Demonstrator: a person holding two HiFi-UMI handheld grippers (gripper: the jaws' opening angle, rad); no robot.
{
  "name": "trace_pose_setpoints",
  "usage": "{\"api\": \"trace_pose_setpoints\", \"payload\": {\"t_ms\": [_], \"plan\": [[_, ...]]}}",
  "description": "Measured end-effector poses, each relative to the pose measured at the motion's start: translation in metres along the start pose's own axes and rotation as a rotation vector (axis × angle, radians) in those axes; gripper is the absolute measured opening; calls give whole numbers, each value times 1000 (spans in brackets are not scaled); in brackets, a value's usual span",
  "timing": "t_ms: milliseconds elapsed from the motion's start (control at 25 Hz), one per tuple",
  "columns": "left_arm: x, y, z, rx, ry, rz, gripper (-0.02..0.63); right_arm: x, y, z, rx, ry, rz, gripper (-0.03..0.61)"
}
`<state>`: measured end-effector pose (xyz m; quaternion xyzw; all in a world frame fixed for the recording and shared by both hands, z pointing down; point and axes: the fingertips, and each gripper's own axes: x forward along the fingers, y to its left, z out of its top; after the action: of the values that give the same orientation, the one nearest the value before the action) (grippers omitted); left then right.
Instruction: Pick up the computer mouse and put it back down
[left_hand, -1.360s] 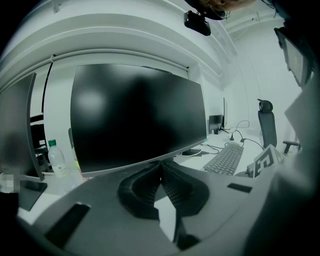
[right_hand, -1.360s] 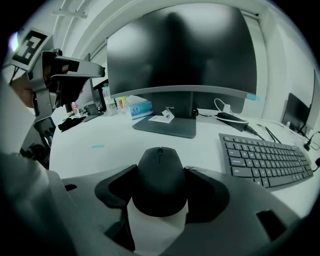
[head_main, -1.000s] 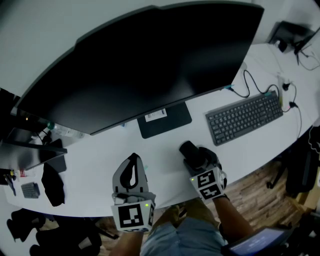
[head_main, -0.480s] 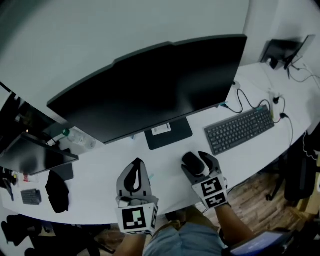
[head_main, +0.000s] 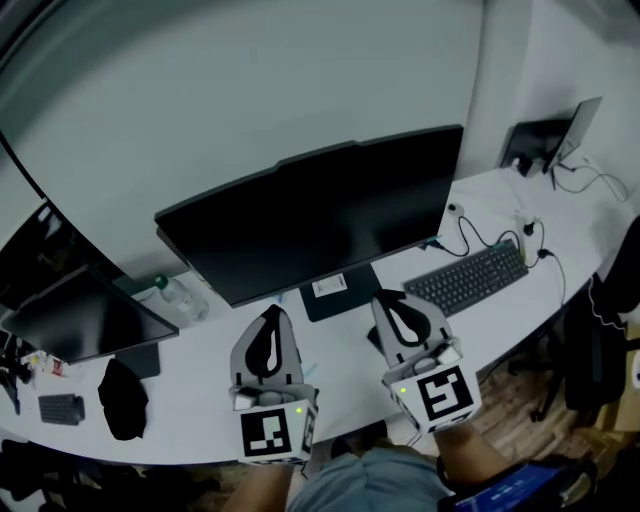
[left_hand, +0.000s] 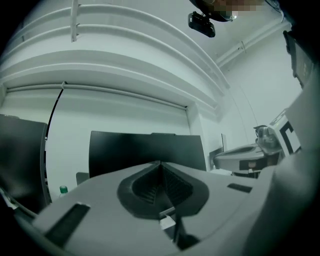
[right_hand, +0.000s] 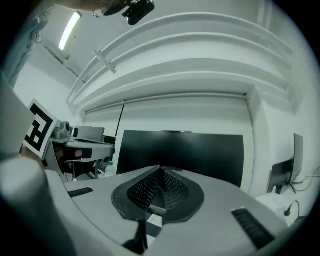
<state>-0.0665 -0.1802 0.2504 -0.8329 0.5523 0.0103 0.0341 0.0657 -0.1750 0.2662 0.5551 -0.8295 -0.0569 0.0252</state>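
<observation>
Both grippers are held up above the white desk (head_main: 210, 400) and point level at the big black monitor (head_main: 320, 215). My right gripper (head_main: 386, 298) is shut. Its jaws have just been closing and the tips (right_hand: 161, 169) meet with nothing between them. The left gripper (head_main: 268, 313) is also shut and empty, its tips (left_hand: 160, 163) touching. A small dark shape (head_main: 371, 339) peeks out on the desk at the right gripper's left edge. It may be the black mouse, mostly hidden beneath that gripper.
A black keyboard (head_main: 468, 278) lies right of the monitor stand (head_main: 338, 292), with cables behind it. A water bottle (head_main: 180, 297), a second dark screen (head_main: 90, 320) and a black object (head_main: 122, 395) sit at the left. Another screen (head_main: 545, 140) stands far right.
Both grippers have risen off the desk and levelled toward the monitor, the right one farther. The right gripper's jaws, open around the mouse before, are now closed and empty.
</observation>
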Motion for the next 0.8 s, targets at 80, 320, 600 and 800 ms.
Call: {"api": "trace_pose_setpoints", "payload": {"t_ms": [80, 320, 600, 800], "plan": [[-4, 3, 13, 14, -39, 2, 8, -4, 3, 15, -28, -32, -13, 15], [-16, 3, 27, 8, -76, -14, 8, -13, 11, 27, -71, -48, -41, 14], [-22, 1, 29, 1, -77, -27, 8, -18, 17, 32, -66, -55, -45, 14], [-25, -1, 29, 3, -75, -32, 8, -22, 19, 34, -67, -59, -43, 14]]}}
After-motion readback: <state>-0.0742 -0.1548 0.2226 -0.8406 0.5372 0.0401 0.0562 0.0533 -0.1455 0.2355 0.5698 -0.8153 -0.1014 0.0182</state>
